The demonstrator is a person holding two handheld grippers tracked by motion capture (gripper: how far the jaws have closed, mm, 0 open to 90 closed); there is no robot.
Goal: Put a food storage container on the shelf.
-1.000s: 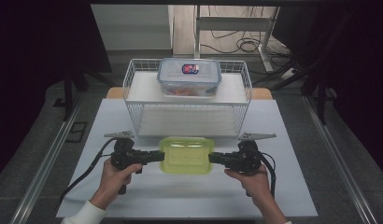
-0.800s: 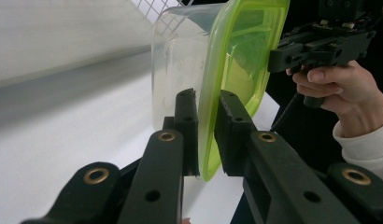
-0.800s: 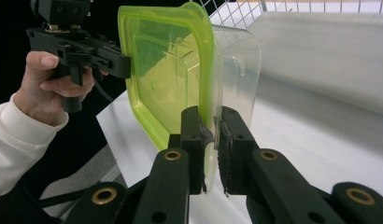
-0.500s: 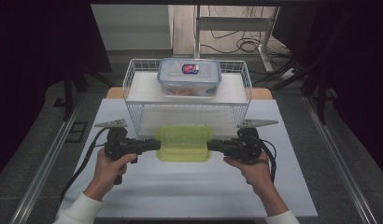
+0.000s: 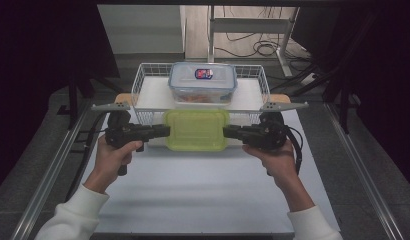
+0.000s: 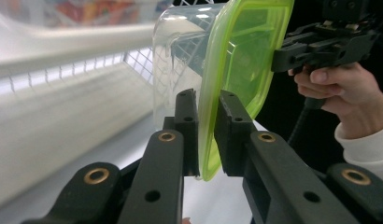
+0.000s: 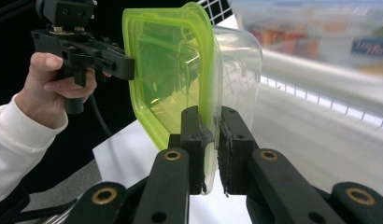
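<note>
A clear food container with a lime-green lid [image 5: 196, 129] hangs in the air just in front of the white wire basket [image 5: 143, 75]. My left gripper [image 5: 166, 131] is shut on the rim at its left end, and my right gripper [image 5: 226, 132] is shut on the rim at its right end. In the left gripper view the green lid edge [image 6: 227, 70] is pinched between my left gripper's [image 6: 207, 135] jaws. The right gripper view shows my right gripper [image 7: 209, 149] clamped on the green lid [image 7: 166, 70] in the same way. A lidded container with a blue rim [image 5: 203, 81] sits on top of the basket.
The basket stands at the far side of the white table top [image 5: 208, 190]. A metal rail [image 5: 48, 170] runs along the left of the table and another [image 5: 363, 170] along the right. Cables [image 5: 253, 45] lie on the floor beyond.
Both grippers have lifted the green-lidded container off the table, and it has gone away from me, up to the basket's front wall.
</note>
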